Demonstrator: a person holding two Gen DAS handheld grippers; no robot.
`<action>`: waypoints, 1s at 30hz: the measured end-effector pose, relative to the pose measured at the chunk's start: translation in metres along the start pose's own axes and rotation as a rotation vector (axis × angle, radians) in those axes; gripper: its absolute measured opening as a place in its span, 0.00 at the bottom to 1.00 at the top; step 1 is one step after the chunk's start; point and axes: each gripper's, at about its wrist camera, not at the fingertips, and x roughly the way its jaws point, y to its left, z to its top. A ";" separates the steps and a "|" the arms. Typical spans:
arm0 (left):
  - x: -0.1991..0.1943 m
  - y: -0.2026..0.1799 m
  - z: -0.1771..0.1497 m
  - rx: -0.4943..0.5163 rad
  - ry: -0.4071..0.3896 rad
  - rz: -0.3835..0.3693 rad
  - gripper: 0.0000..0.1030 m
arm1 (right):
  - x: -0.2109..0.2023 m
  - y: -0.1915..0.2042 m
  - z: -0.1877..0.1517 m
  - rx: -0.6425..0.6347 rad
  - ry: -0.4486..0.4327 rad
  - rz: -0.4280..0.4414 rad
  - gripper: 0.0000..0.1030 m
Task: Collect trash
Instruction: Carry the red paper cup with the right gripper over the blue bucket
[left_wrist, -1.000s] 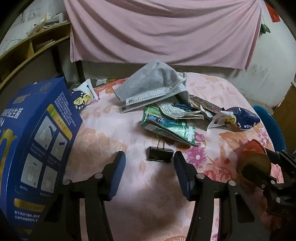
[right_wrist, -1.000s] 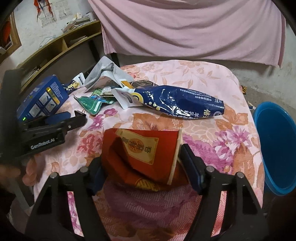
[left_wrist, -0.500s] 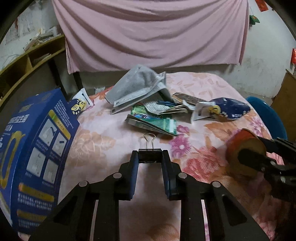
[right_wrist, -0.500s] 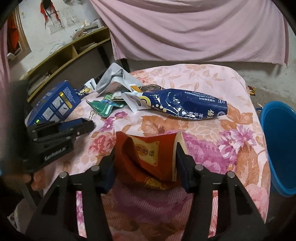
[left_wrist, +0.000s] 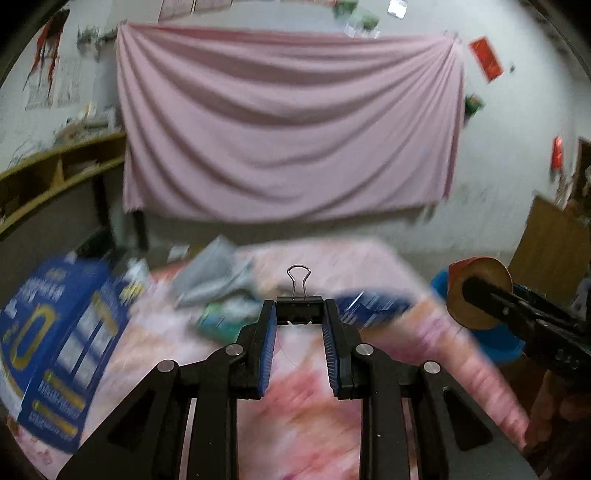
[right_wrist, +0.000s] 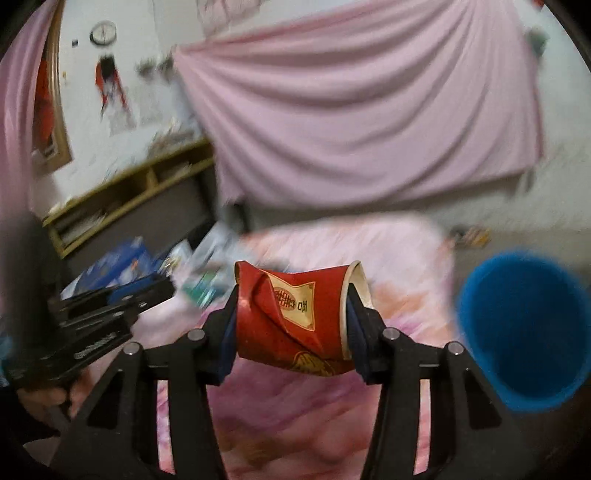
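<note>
Crushed red paper cup (right_wrist: 295, 317) lies sideways between the right gripper (right_wrist: 291, 325) pads, rim toward the right pad, held clear above the floral tablecloth (right_wrist: 295, 406); jaws closing on it, both pads pressing its ends. Left gripper (left_wrist: 299, 325) is clamped on a black binder clip (left_wrist: 299, 308) at the fingertips, wire handle sticking up, also off the table. Background is motion-blurred: blue bucket (right_wrist: 524, 332) right of the table, blue box (left_wrist: 55, 350) at the left edge, grey mask (left_wrist: 214, 273) and wrappers (left_wrist: 221, 317) mid-table, pink sheet (left_wrist: 288, 140) on the wall.
</note>
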 end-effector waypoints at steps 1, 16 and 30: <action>-0.001 -0.014 0.010 0.004 -0.044 -0.026 0.20 | -0.010 -0.009 0.005 0.002 -0.052 -0.038 0.74; 0.054 -0.173 0.068 0.182 -0.074 -0.330 0.20 | -0.062 -0.141 0.016 0.167 -0.212 -0.428 0.77; 0.133 -0.227 0.045 0.244 0.257 -0.329 0.20 | -0.018 -0.221 -0.035 0.370 0.090 -0.448 0.78</action>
